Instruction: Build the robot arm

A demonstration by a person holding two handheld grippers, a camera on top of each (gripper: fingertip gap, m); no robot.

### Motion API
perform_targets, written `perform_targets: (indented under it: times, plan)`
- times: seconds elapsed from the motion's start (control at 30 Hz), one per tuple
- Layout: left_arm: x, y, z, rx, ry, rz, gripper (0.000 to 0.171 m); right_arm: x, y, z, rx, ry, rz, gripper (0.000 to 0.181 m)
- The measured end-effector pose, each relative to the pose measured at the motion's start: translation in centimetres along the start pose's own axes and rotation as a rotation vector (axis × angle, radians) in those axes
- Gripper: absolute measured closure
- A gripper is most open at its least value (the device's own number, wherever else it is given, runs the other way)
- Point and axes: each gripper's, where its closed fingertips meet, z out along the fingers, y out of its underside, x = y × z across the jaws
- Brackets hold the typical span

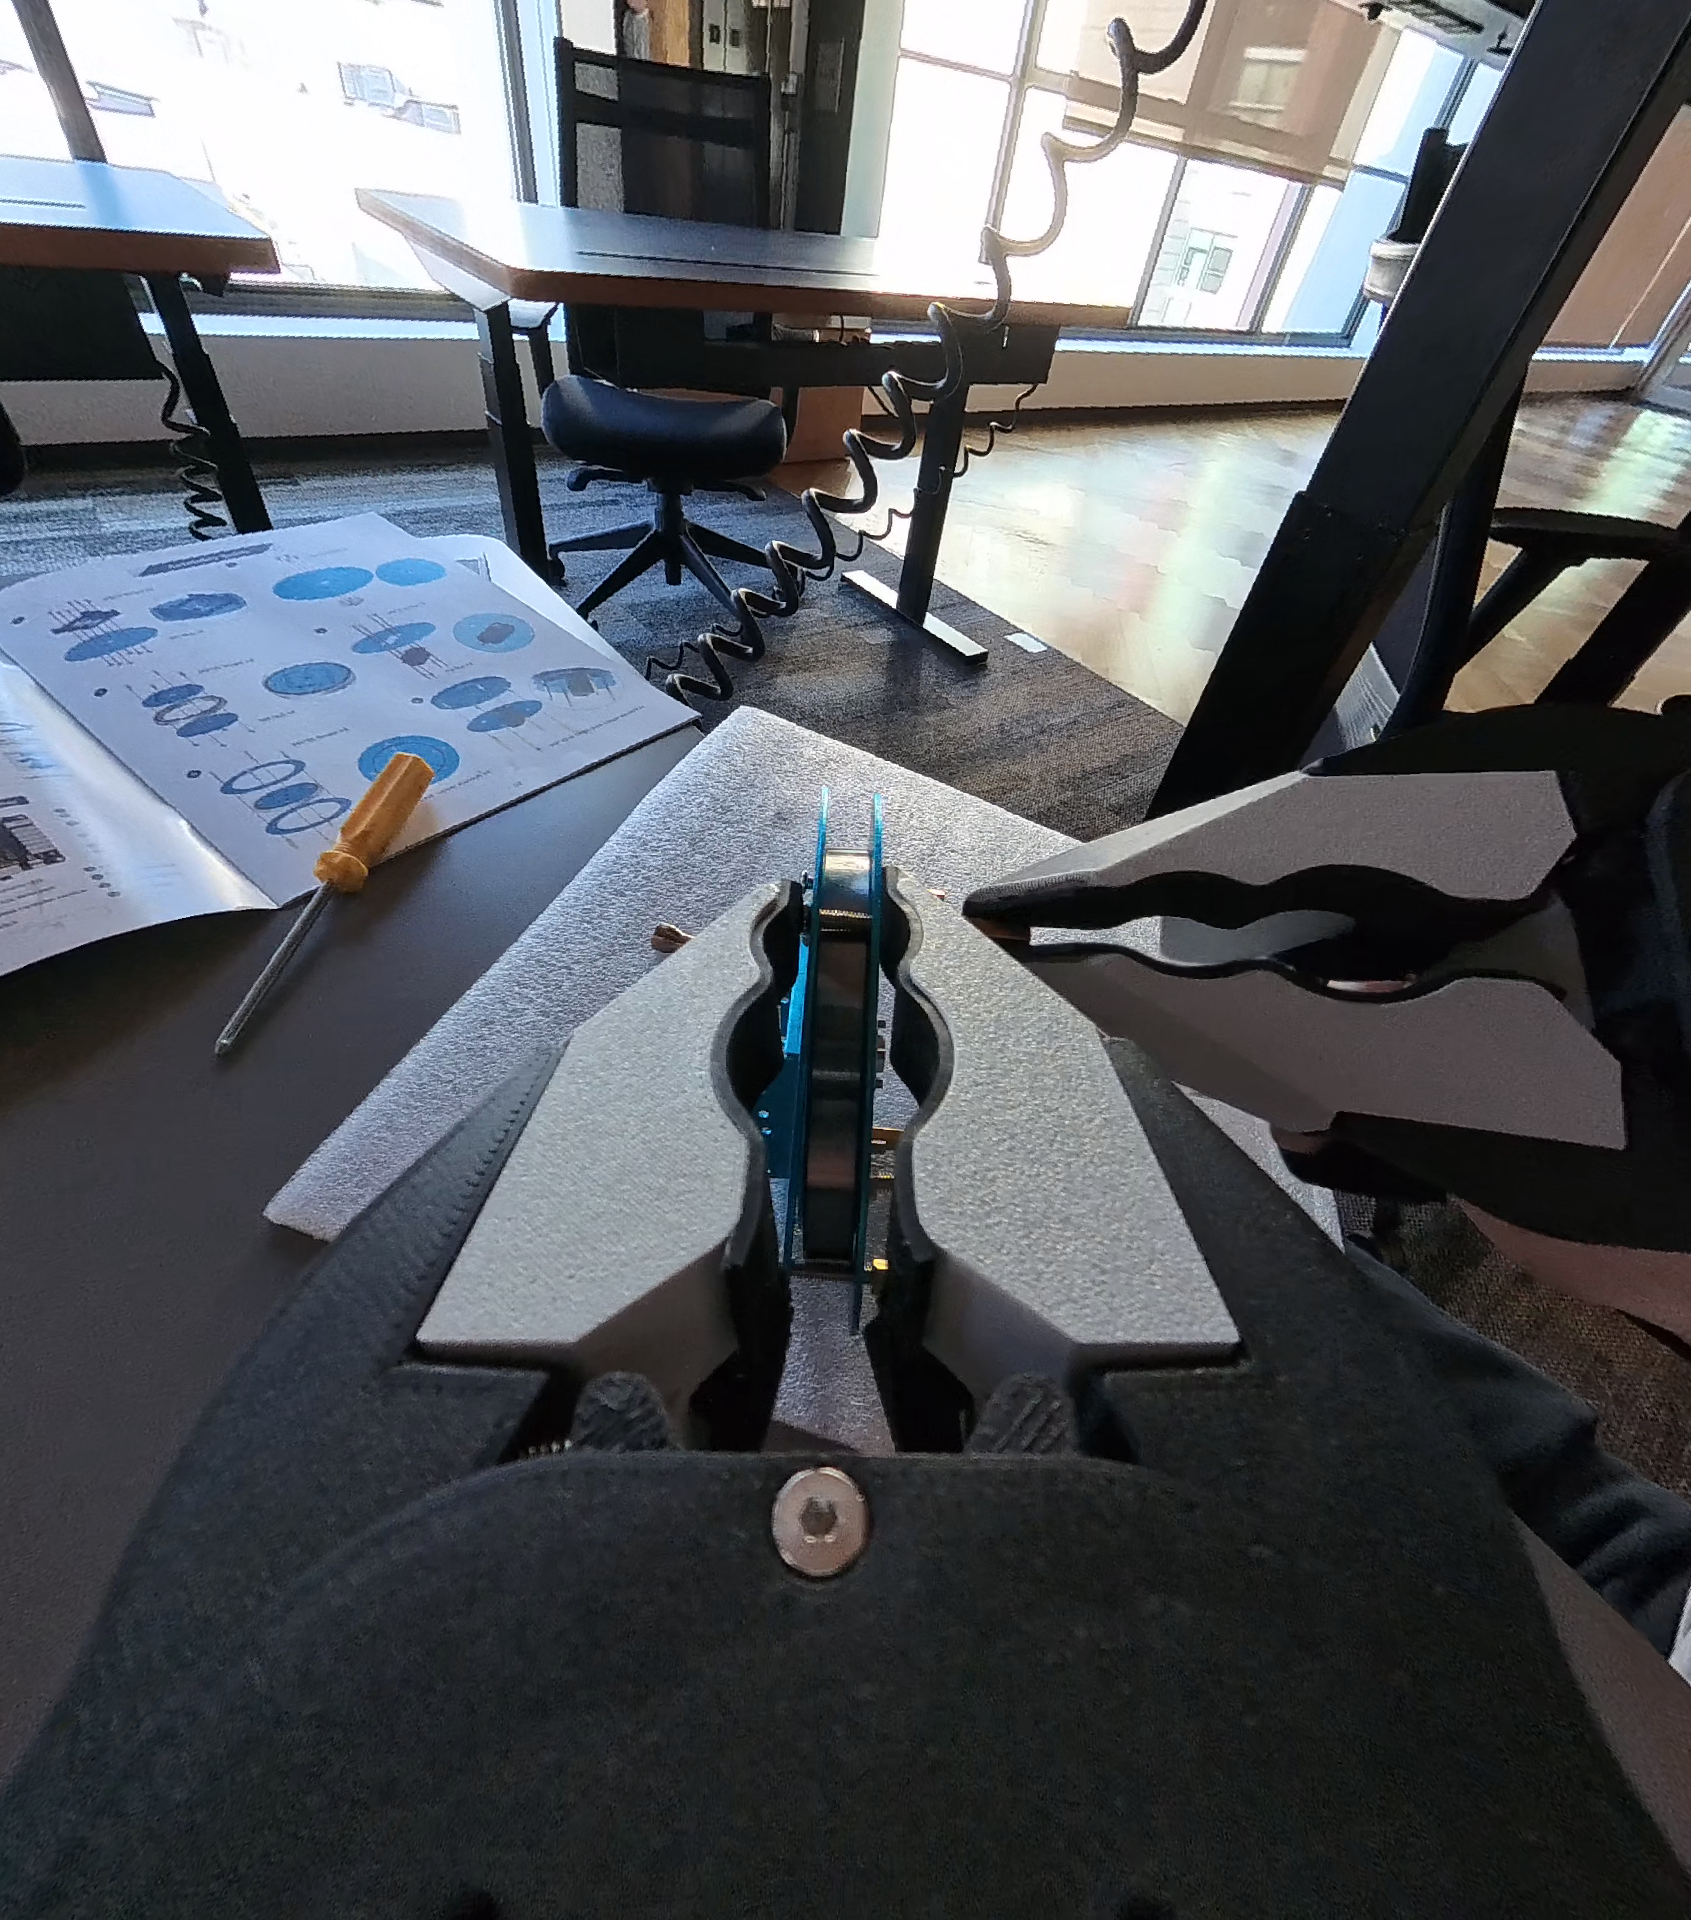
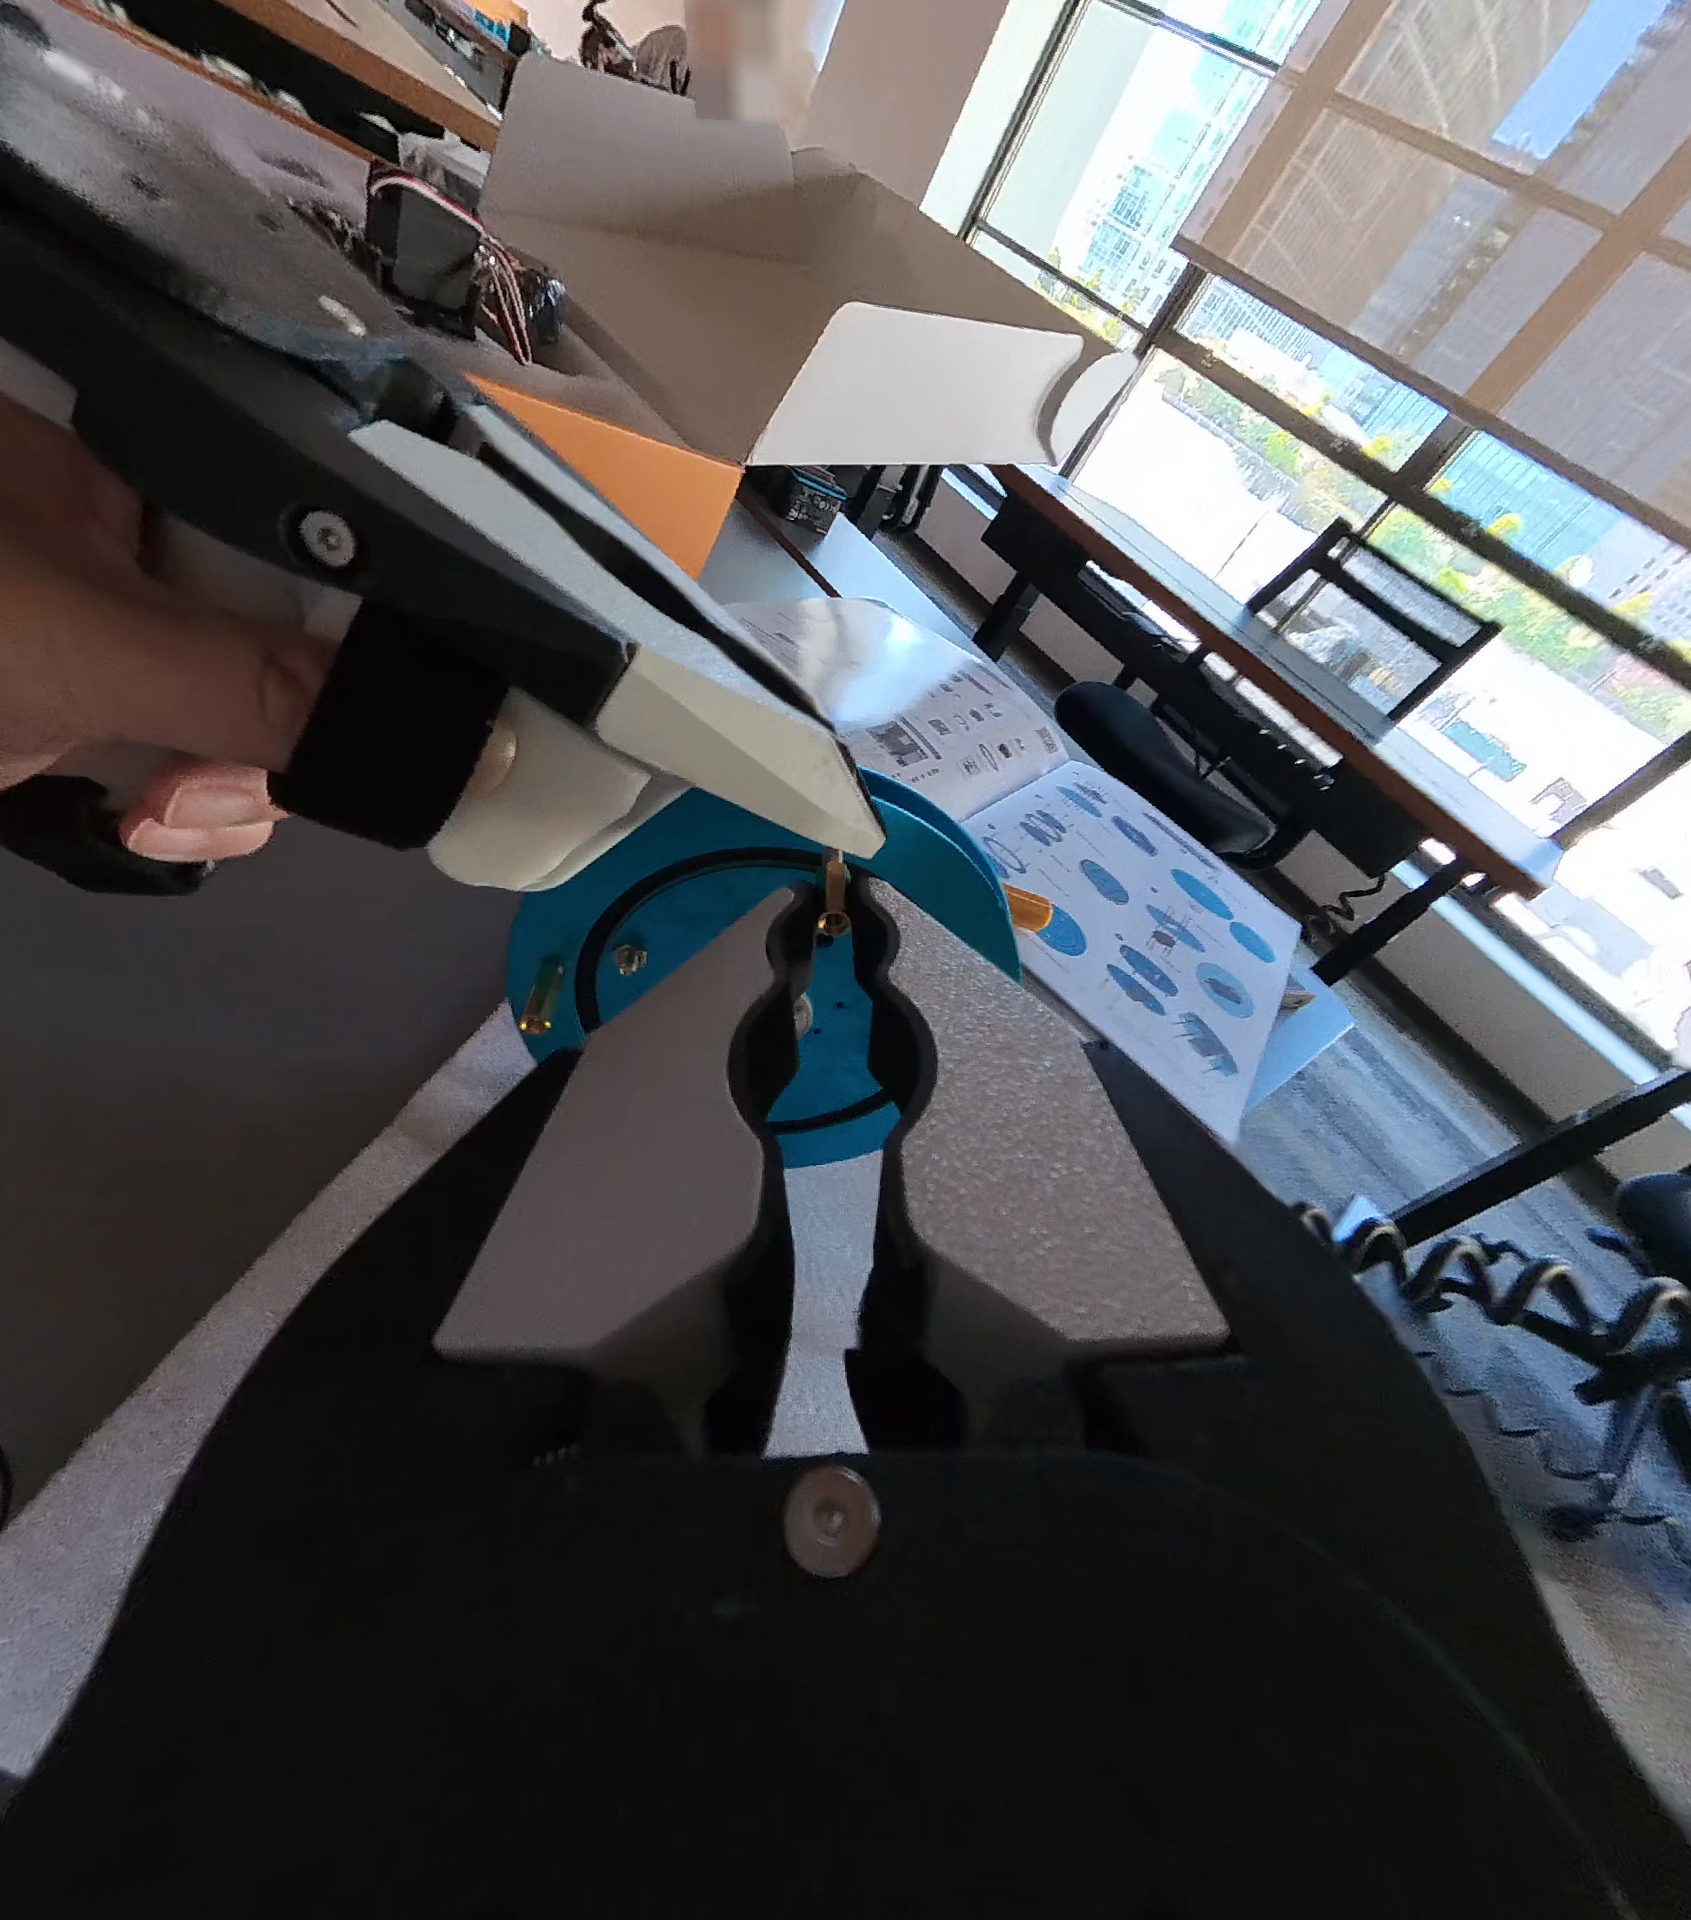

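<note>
My left gripper [image 1: 843, 899] is shut on a blue disc assembly [image 1: 825, 1091], two round blue plates with a black wheel between them, held on edge above a white foam sheet [image 1: 612, 894]. My right gripper [image 1: 976, 912] comes in from the right with its tips at the disc's right face. In the right wrist view it [image 2: 833, 902] is shut on a small brass standoff [image 2: 833, 914] against the blue plate [image 2: 934, 883]. The left gripper [image 2: 825, 805] clamps the disc from above there. Another brass standoff [image 2: 542, 997] and a screw [image 2: 628, 958] sit on the plate.
A yellow-handled screwdriver [image 1: 342, 862] lies on the dark table beside an open instruction booklet [image 1: 197, 707]. A loose brass part [image 1: 672, 936] lies on the foam. An open white and orange box [image 2: 716, 312] stands behind. Desks, an office chair [image 1: 664, 436] and a coiled cable [image 1: 820, 520] are beyond the table. My left and right fingertips are right by each other. The left tips stand about 20 cm off the yellow-handled screwdriver [image 1: 342, 862].
</note>
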Motion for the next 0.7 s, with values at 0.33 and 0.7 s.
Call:
perform_targets:
  times: [0.33,0.7]
  plan:
    - [0.5,0.0,0.0,0.003,-0.017,0.036,0.159,-0.2,0.1,-0.5,0.181,-0.281,1.244,0.175]
    - [0.1,0.0,0.0,0.003,-0.014,0.005,0.159,0.0,-0.1,0.2,0.044,0.069,-0.247,0.172]
